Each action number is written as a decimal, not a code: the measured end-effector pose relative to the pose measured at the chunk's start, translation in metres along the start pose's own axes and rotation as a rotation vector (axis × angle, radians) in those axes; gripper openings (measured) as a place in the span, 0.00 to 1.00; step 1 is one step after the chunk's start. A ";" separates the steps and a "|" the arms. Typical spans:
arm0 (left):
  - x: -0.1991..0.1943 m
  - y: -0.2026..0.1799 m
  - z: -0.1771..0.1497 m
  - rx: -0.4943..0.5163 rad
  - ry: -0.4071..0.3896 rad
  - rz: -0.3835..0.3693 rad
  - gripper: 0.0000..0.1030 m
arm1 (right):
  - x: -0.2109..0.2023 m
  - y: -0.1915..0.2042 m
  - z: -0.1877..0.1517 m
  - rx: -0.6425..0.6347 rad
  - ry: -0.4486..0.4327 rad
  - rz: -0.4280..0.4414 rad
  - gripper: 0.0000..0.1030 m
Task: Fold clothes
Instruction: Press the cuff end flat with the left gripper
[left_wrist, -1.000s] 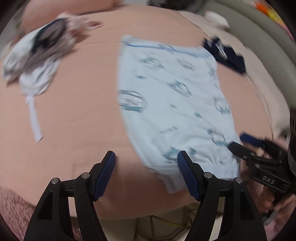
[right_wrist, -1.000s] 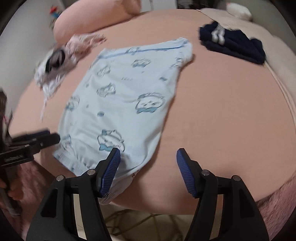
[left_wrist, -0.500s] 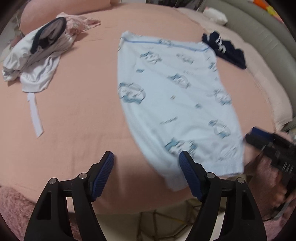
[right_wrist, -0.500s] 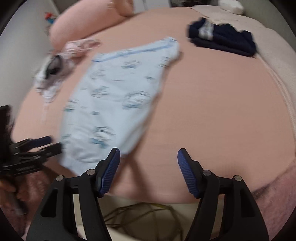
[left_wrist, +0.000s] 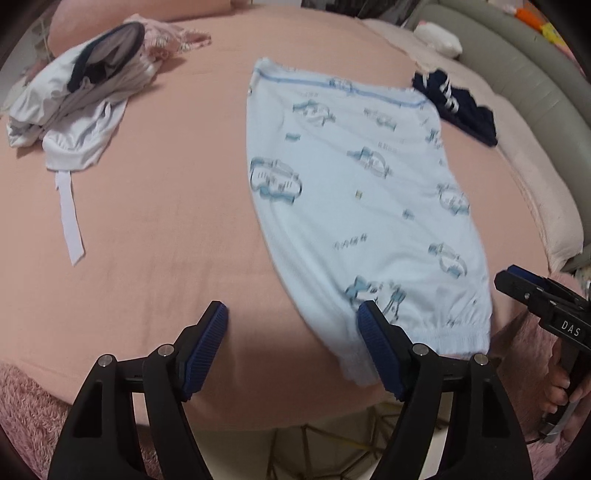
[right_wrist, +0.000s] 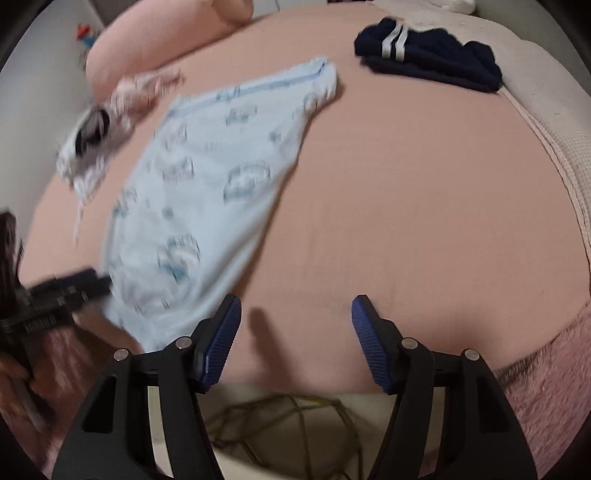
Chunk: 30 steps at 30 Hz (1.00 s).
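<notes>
Pale-blue garment (left_wrist: 354, 199) lies flat (printed), overlapped by left gripper's (left_wrist: 291, 343) inner jaw.

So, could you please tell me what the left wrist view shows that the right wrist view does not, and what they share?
Only the left wrist view shows the open left gripper from behind, and the white strap clearly.

Only the right wrist view shows the open right gripper from behind, with nothing between its pads, and the pink pillow whole.

Both show the light blue printed garment spread on the pink sheet, the navy striped garment, and the white and grey clothes pile.
</notes>
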<state>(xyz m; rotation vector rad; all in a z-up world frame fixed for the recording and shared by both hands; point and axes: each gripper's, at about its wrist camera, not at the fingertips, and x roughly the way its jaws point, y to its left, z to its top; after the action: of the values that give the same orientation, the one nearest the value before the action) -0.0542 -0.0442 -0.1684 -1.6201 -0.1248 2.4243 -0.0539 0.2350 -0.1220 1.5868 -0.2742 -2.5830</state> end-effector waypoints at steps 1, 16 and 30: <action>0.001 0.000 0.000 0.002 0.001 -0.001 0.74 | -0.001 0.007 0.001 -0.016 -0.015 0.003 0.62; -0.011 0.015 -0.003 -0.015 -0.058 0.028 0.74 | 0.033 0.031 -0.017 -0.212 0.065 -0.227 0.67; -0.004 0.027 0.006 -0.008 -0.061 0.141 0.74 | 0.044 0.047 0.009 -0.211 0.071 -0.140 0.61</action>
<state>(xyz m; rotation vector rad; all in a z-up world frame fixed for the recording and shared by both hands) -0.0618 -0.0705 -0.1680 -1.6100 -0.0307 2.5823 -0.0823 0.1821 -0.1467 1.6697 0.1155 -2.5461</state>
